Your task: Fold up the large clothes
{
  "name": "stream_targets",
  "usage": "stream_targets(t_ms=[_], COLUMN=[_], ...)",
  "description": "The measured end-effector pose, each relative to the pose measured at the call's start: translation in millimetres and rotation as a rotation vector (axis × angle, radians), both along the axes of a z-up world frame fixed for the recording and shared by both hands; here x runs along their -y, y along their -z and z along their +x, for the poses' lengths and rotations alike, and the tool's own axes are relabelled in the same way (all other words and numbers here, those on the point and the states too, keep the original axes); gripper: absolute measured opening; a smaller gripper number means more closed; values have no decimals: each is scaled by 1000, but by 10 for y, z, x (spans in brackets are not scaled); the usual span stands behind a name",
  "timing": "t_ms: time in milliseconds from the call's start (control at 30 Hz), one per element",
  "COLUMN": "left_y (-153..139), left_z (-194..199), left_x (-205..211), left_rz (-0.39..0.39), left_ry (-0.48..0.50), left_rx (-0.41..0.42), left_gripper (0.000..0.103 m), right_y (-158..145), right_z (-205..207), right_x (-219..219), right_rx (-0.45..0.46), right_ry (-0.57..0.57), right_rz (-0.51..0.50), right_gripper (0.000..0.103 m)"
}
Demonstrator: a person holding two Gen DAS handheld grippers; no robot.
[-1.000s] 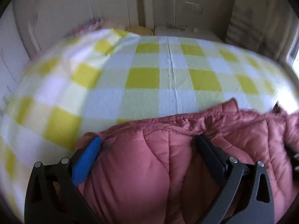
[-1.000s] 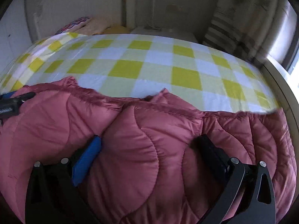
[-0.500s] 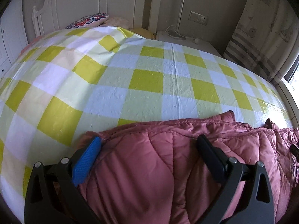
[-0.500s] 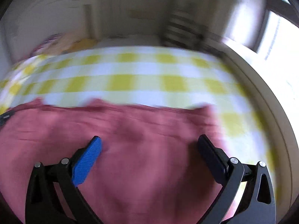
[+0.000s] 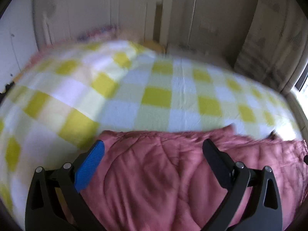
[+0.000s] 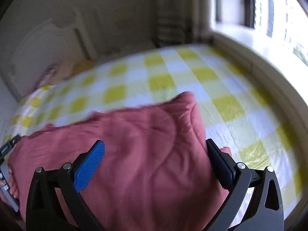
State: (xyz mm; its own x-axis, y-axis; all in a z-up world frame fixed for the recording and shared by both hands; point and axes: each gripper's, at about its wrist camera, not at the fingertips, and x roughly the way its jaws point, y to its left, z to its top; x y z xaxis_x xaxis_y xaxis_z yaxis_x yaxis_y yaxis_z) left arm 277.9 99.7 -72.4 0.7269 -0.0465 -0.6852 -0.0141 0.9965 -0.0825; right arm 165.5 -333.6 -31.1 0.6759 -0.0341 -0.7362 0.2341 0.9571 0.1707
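both grippers' fingers stood spread wide, the pink quilted jacket (image 5: 173, 182) bulging between them; whether either pair actually pinched cloth could not be told. left gripper (image 5: 154, 154) sat over the jacket's left end, blue pad (image 5: 89, 166) at the garment's edge. right gripper (image 6: 156, 152) straddled the jacket (image 6: 138, 154) at its right end, dark finger (image 6: 219, 163) against the folded side.

bed (image 5: 154, 100) under a yellow-and-white check sheet filled most of both views; the jacket lay across its near part. white headboard (image 5: 96, 19) beyond, blurred. window (image 6: 259, 9) bright at right. a hand (image 6: 12, 182) on the other gripper's handle showed at the left rim of the right view.
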Motion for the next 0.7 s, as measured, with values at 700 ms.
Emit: stream_targets(t_ms=[700], left_y=[254], left_z=[-403], left_x=[724], left_rz=[98], left_ry=[177], left_rx=[-47], left_gripper=[101], right_y=[194], right_z=[-113], right_x=[-928], right_rx=[-19], right_ry=[-240], right_rz=[-259], right_gripper=[98])
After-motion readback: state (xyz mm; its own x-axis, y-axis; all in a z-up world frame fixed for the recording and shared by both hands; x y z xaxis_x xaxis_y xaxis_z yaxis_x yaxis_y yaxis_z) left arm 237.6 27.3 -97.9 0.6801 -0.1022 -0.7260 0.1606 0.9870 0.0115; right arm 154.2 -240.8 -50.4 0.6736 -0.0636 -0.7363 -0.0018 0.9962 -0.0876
